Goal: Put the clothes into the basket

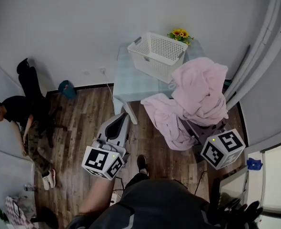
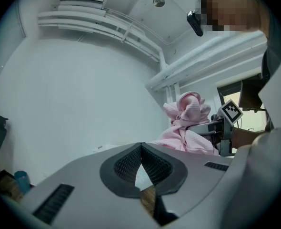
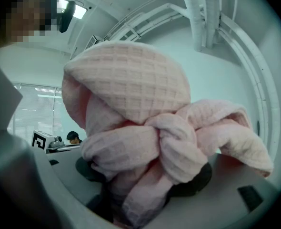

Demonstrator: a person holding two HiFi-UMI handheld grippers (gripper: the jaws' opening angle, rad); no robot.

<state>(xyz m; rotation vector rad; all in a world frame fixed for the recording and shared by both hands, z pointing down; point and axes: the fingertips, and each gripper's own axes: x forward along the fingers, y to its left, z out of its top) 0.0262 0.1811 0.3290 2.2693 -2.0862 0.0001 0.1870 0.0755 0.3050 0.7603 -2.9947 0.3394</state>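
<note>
Pink clothes (image 1: 197, 94) hang bunched beside the table (image 1: 131, 82), near the white basket (image 1: 157, 51) that stands on it with sunflowers (image 1: 179, 34) behind. The right gripper (image 3: 140, 187) pinches the knotted fabric. The left gripper (image 2: 141, 149) has its jaws pressed together on nothing.

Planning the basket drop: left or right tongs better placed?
Right, probably. The right tongs are shut on the pink cloth, beside the basket; the left tongs hold nothing and sit farther back.

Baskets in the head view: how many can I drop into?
1: the white basket sits on the table by the wall, beside the yellow flowers, beyond the pink cloth. No other shows.
</note>
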